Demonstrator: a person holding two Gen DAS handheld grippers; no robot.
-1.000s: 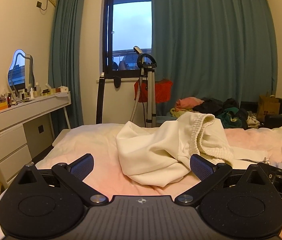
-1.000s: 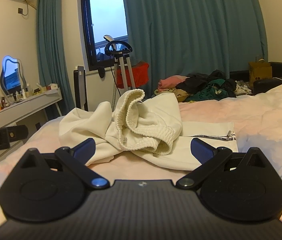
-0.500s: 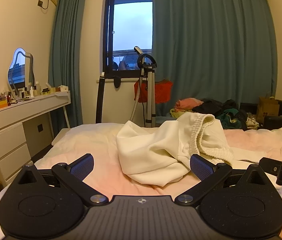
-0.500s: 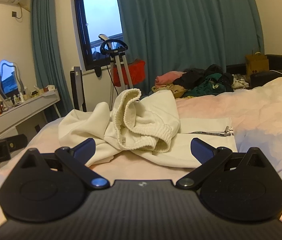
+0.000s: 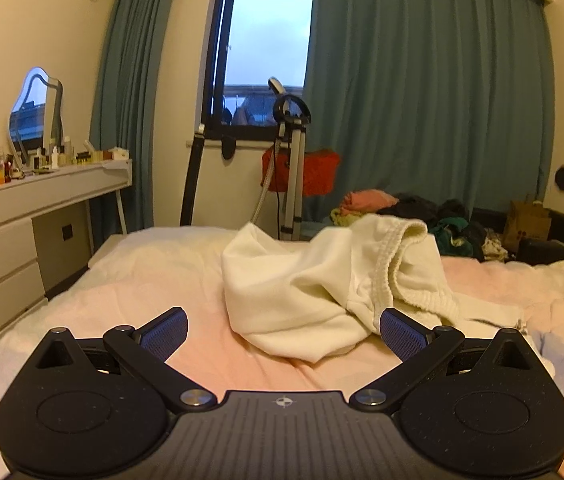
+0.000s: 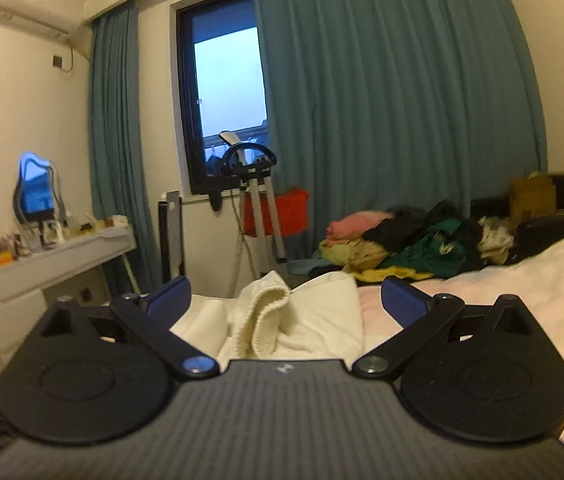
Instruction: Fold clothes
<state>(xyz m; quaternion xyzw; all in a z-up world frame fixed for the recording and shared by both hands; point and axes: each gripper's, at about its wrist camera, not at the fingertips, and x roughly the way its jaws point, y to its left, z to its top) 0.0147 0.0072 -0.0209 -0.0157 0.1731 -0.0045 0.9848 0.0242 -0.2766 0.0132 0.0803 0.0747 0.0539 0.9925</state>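
right claw (image 6: pixel 284 300) raised, garment (image 5: pixel 334 280) crumpled

The cream garment (image 5: pixel 314 280) is showing soft matt cloth with a ribbed knit band. The left gripper (image 5: pixel 284 334) is looking like matt black plastic, its pads (image 5: pixel 402 334) wearing textured blue rubber.

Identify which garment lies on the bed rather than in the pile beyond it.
The cream garment, crumpled on the bed; the pink, black and green clothes are heaped beyond it.
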